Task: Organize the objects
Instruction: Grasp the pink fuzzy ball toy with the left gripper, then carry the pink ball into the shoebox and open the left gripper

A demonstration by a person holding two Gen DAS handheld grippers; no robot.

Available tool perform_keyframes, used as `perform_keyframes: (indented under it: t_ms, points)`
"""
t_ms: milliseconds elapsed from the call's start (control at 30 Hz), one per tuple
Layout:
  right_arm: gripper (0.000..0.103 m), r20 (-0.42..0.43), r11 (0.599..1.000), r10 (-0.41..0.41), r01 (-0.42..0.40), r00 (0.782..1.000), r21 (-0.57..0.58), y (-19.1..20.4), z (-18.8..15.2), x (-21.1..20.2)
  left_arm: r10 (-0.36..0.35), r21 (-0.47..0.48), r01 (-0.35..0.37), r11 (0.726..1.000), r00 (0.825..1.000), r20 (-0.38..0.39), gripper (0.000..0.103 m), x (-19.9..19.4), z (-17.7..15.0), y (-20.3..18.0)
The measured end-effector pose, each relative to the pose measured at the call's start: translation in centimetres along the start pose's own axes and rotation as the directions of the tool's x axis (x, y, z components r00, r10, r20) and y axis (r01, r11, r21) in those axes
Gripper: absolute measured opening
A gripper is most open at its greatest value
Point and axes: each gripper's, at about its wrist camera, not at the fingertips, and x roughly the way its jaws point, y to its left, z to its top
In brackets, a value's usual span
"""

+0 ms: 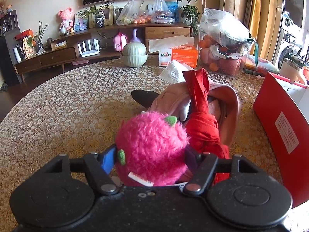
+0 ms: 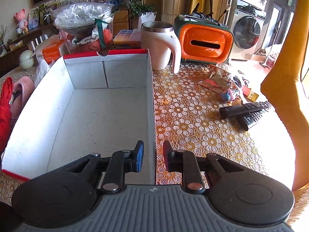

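Since the pink plush [image 1: 152,150] sits squeezed between the left gripper [image 1: 149,159] jaws, low over the surface [image 1: 67,112], it reads as light, soft and springy; a grip across its round middle, as here, should hold without harm, though fuzz may slip if pinched at an edge. Just beyond it lie a knotted red cloth [image 1: 202,127] and a pink slipper [image 1: 227,104], both limp and best taken at a thick fold. Off to the side, the right gripper [image 2: 153,157] straddles the box [image 2: 152,100] wall, jaws narrow with a gap on each side, seemingly not yet gripping the thin, stiff card.
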Motion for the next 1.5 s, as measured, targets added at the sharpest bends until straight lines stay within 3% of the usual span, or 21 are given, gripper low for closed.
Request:
perform_keyframes:
  t_ms: [267,633,833,1000,1233,1500]
  points:
    - [0.002,-0.004,1.000,0.016,-0.016,1.000,-0.012,-0.2,0.0,-0.3,0.021,0.004,-0.021,1.000,1.000,0.019,0.062,-0.7,0.2,-0.1]
    - [0.001,0.001,0.999,0.031,-0.031,1.000,-0.011,-0.1,-0.2,-0.5,0.031,0.005,-0.032,0.999,0.999,0.038,0.059,-3.4,1.3,0.5]
    - [0.002,0.006,0.999,0.037,-0.037,0.999,-0.010,-0.1,-0.2,-0.6,-0.031,0.047,0.029,0.998,0.998,0.063,0.059,-6.5,2.8,-0.9]
    - [0.001,0.006,0.999,0.041,-0.041,0.999,-0.010,-0.1,0.0,-0.6,-0.127,0.122,0.117,0.986,0.988,0.082,0.060,-8.6,4.4,-4.6]
    - [0.001,0.005,0.999,0.047,-0.047,0.999,-0.008,-0.2,0.2,-0.6,-0.268,0.224,0.245,0.943,0.961,0.074,0.060,-9.4,6.4,-11.4]
    - [0.001,0.006,0.998,0.060,-0.060,0.998,-0.003,-0.5,0.3,-0.5,-0.329,0.316,0.307,0.898,0.944,0.019,0.060,-7.4,8.3,-19.0]
